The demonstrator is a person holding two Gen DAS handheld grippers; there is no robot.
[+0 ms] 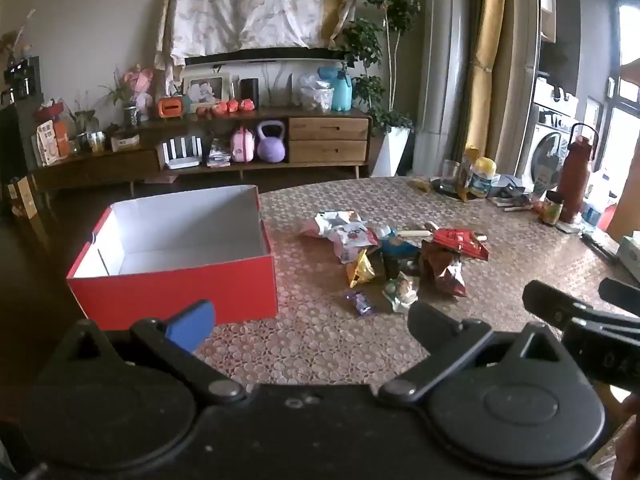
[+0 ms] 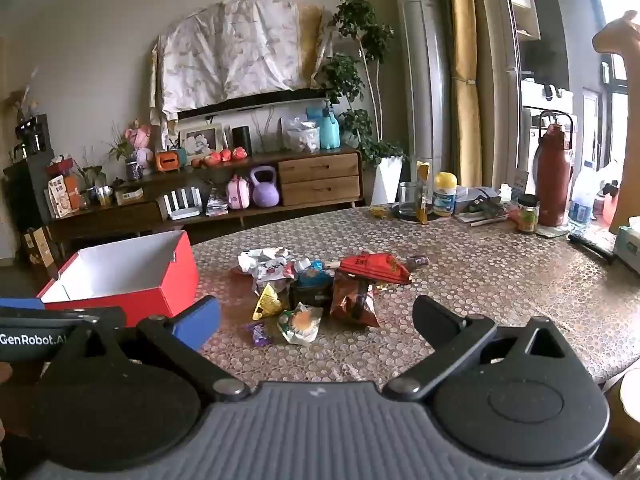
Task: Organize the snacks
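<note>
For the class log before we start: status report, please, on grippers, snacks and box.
Left gripper open, right gripper open, both empty. Crinkled snack packets piled on patterned table. Red cardboard box empty. Nothing blocking.

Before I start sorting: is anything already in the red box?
No. The red box shows only its bare white inside; the snack packets all lie on the table.

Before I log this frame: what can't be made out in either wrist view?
- Red box: its near floor strip, hidden by the front wall in the left view.
- Snack pile: lower packets, covered by upper ones; print too small to read.
- Purple packet: label blurred.
- Table: near edge, blocked by both gripper bodies.
</note>
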